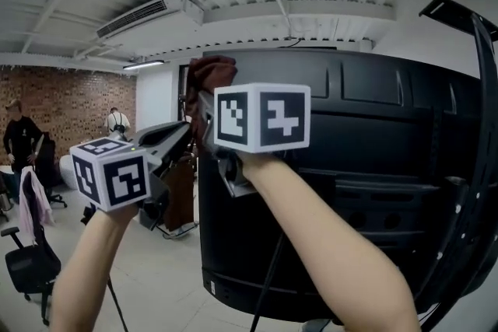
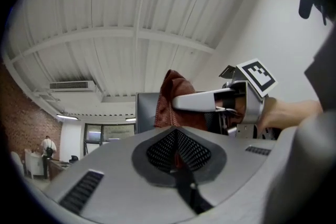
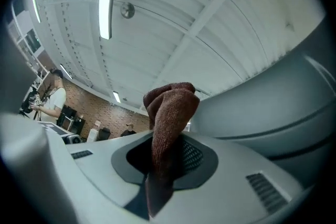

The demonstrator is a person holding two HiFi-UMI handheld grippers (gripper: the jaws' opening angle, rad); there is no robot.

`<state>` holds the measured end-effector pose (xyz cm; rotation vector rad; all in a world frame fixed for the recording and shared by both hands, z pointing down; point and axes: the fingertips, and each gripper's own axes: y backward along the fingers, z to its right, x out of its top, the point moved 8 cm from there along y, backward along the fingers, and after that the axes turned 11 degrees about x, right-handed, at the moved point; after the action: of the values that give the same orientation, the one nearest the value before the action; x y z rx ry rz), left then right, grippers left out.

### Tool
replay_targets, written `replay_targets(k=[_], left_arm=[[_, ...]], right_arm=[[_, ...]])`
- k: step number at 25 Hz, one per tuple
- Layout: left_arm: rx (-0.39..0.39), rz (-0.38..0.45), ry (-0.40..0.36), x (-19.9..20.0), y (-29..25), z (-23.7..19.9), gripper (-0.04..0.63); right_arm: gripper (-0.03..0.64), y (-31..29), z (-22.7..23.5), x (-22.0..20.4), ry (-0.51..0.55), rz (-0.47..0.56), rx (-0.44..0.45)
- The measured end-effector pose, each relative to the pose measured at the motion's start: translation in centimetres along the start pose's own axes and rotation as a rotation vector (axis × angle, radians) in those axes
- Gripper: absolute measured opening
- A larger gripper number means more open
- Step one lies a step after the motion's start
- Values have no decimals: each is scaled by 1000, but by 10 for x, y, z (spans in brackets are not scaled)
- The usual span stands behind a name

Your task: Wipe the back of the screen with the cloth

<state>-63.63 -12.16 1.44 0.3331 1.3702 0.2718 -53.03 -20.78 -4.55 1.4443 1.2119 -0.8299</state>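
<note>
Looking from the head view first, the right gripper (image 1: 204,117) is raised with the dark red cloth (image 1: 210,76) bunched above its tips, at the upper left corner of the black back of the screen (image 1: 350,167). That panel spreads away to the right and downward from the cloth, so a wiping stroke would probably run rightward or down. I cannot tell whether cloth and panel touch. The left gripper (image 1: 175,136) hangs lower and further left, off the panel's edge, so the right one is plainly the nearer.

From the left gripper view, its own jaws are pressed together with nothing held; beyond them stand the cloth (image 2: 173,97) and the right gripper (image 2: 210,99), with the screen's dark edge (image 2: 144,110) just behind.

From the right gripper view, the jaws pinch the cloth (image 3: 170,123), which stands up in a folded wad, and the screen's back (image 3: 273,107) curves close on the right.
</note>
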Motion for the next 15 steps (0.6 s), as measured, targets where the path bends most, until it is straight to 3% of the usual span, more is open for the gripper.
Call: replay_targets(k=[8, 15], left_arm=[[-64, 17, -4, 8, -37, -24, 12], [-148, 43, 69, 13, -53, -9, 12]], right_arm=[[69, -49, 29, 16, 14, -62, -138], [69, -29, 40, 25, 60, -93, -176]])
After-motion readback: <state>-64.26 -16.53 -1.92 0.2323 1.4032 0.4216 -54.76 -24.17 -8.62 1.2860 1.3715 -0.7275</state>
